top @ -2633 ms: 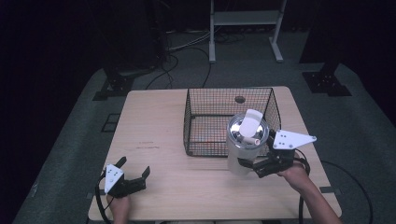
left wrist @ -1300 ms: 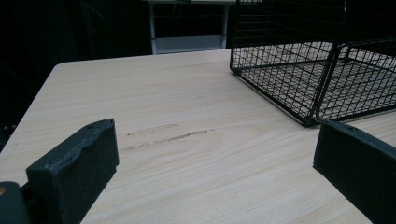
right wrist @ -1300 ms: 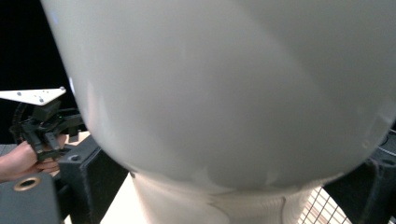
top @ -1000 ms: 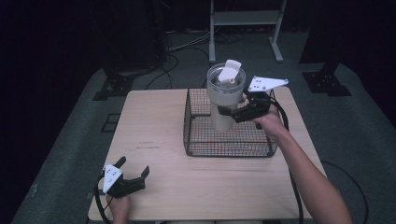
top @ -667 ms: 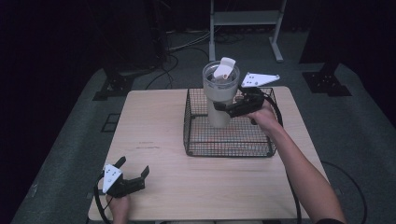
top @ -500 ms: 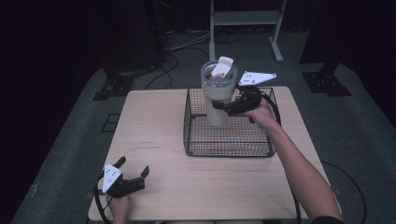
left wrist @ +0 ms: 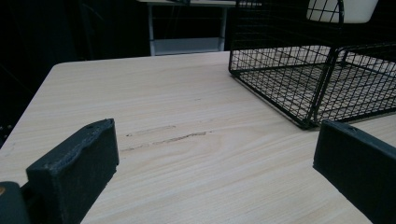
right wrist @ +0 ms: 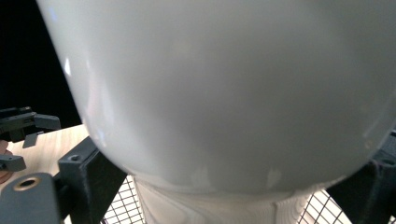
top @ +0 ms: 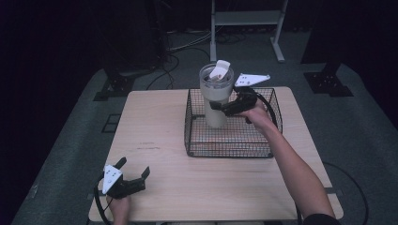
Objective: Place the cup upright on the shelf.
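Note:
A tall white tumbler (top: 215,100) with a clear lid and a white flip tab stands upright over the back left part of the black wire basket (top: 230,153). My right gripper (top: 219,106) is shut on its body from the right. The tumbler (right wrist: 224,88) bulges between the two black fingers (right wrist: 86,172) in the right gripper view, its narrow foot over the mesh. Its base (left wrist: 345,10) hangs a little above the basket floor. My left gripper (top: 133,171) rests open and empty at the table's front left corner.
The basket (left wrist: 299,79) sits on the right half of the pale wooden table (top: 155,122), with bare wood to its left and front. A forearm stretches from the bottom right to the basket. A white metal stand (top: 244,18) and cables lie on the dark floor behind.
The right gripper carried the tumbler from the basket's front right, up and over its rim to the back left. In the last half second it sank slightly. The left gripper stayed still.

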Tool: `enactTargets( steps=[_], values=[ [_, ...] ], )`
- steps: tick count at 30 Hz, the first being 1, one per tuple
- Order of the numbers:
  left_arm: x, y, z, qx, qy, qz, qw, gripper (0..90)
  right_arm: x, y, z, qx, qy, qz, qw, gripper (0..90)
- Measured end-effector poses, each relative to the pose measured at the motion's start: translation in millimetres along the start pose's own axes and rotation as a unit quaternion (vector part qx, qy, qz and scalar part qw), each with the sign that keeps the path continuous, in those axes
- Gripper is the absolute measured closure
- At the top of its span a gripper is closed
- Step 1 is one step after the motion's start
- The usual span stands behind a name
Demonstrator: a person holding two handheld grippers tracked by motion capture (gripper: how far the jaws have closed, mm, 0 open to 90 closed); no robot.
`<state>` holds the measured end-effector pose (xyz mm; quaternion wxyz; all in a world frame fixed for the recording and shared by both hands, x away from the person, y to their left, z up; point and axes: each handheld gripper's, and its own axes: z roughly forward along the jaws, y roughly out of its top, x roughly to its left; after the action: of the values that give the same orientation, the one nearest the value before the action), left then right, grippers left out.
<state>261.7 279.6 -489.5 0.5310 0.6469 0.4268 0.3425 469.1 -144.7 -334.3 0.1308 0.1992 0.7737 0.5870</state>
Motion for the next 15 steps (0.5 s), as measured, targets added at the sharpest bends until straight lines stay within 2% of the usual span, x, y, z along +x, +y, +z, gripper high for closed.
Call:
enactTargets(
  steps=[13,15],
  values=[
    [0.2,0.0,-0.3,-0.001,-0.002,-0.001,1.0,0.0,-6.2,-19.7,21.8,0.008,0.015,0.005,0.9998,8.8],
    [0.2,0.0,-0.3,-0.001,-0.002,-0.001,1.0,0.0,-7.3,-23.8,24.9,0.01,0.017,0.013,0.9997,8.7]
  ],
)
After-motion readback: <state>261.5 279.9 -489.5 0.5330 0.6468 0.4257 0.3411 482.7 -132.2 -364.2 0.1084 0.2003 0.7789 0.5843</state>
